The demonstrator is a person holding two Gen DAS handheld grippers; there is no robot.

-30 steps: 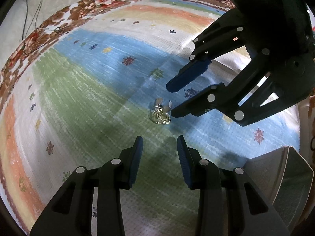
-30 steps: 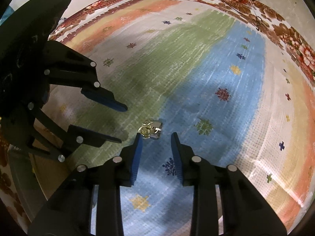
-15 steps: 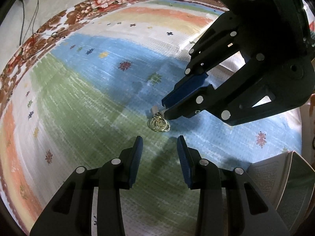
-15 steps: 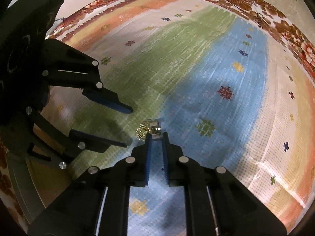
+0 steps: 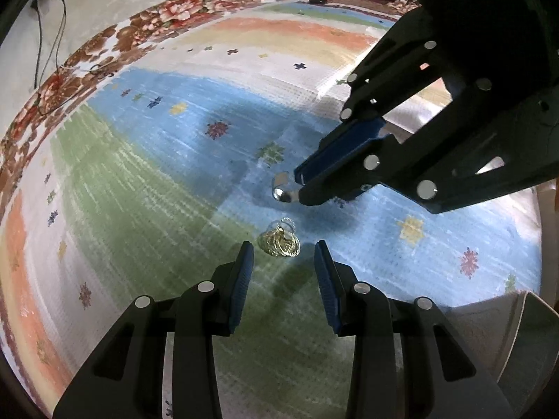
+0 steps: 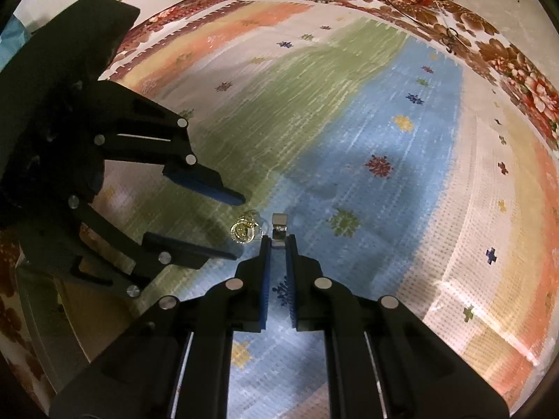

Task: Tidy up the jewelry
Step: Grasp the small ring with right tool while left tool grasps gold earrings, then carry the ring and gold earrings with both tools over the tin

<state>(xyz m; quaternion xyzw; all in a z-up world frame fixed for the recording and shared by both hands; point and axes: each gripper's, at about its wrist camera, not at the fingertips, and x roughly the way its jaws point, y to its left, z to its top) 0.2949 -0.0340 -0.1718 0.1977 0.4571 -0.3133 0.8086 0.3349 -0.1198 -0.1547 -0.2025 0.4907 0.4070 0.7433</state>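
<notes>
A small heap of gold jewelry [image 5: 279, 242] lies on the striped cloth, just ahead of my left gripper [image 5: 282, 255], which is open and empty. It also shows in the right wrist view [image 6: 244, 231], between the left gripper's two fingers. My right gripper [image 6: 278, 241] is shut on a small silver piece [image 6: 278, 227] and holds it just clear of the gold heap. In the left wrist view the silver piece [image 5: 282, 188] sticks out of the right gripper's tips [image 5: 301, 188], above the cloth.
The colourful striped cloth [image 5: 139, 181] covers the surface, with a floral border [image 6: 506, 56] and a thin cable [image 5: 45, 56] at the far edge. A grey-beige box [image 5: 524, 342] sits at the lower right of the left wrist view.
My right gripper closed on the silver piece and pulled it up and away from the gold heap. The left gripper moved closer to the heap and stays open.
</notes>
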